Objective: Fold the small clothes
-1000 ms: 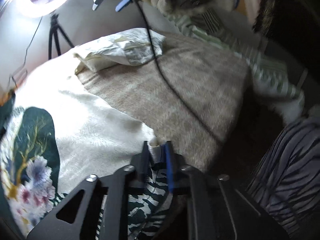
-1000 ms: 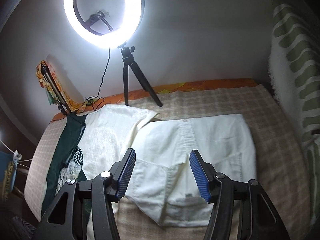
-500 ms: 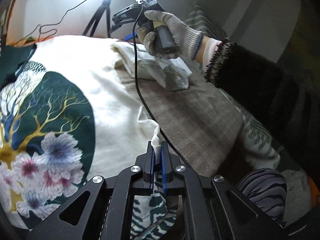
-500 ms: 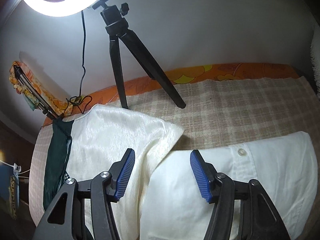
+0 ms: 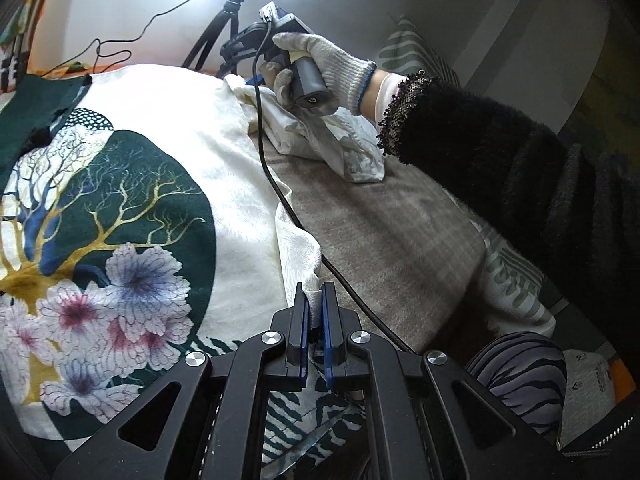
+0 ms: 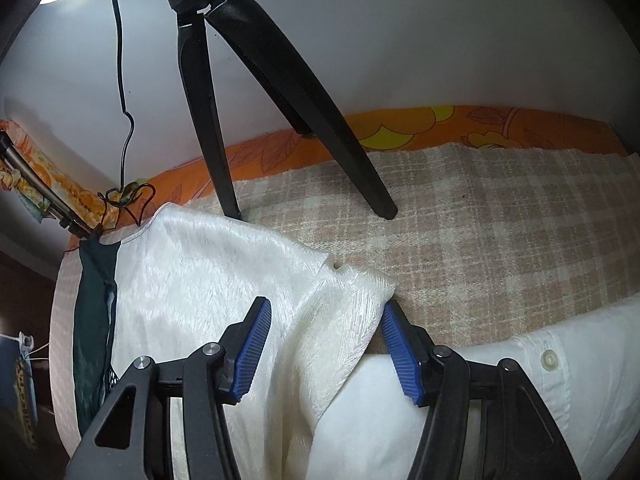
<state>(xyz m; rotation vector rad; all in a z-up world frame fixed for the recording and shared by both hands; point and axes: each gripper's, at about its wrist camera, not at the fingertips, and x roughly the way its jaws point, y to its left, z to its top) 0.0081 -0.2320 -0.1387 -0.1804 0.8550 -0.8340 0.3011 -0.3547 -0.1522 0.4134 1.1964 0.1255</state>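
A cream garment (image 5: 168,116) with a dark green panel of gold branches and flowers lies spread on the bed. My left gripper (image 5: 315,304) is shut on its near hem corner. In the right wrist view the same garment's far sleeve (image 6: 320,312) lies between the blue pads of my right gripper (image 6: 326,320); its jaws are closing and do not press the cloth. A white buttoned shirt (image 6: 500,392) lies folded to the right of the sleeve. In the left wrist view a gloved hand (image 5: 320,64) holds the right gripper over that shirt (image 5: 332,136).
A ring light's black tripod (image 6: 280,80) stands on the checked bedspread (image 6: 500,232) just behind the sleeve, its cable (image 6: 120,60) hanging by the wall. An orange patterned sheet edge (image 6: 440,128) runs along the wall. A black cable (image 5: 280,192) crosses the bed. A striped pillow (image 5: 416,52) sits at right.
My right gripper has dropped down and forward to the sleeve, which now lies between its narrowing jaws. My left gripper has rolled and shifted with the hem corner still pinched.
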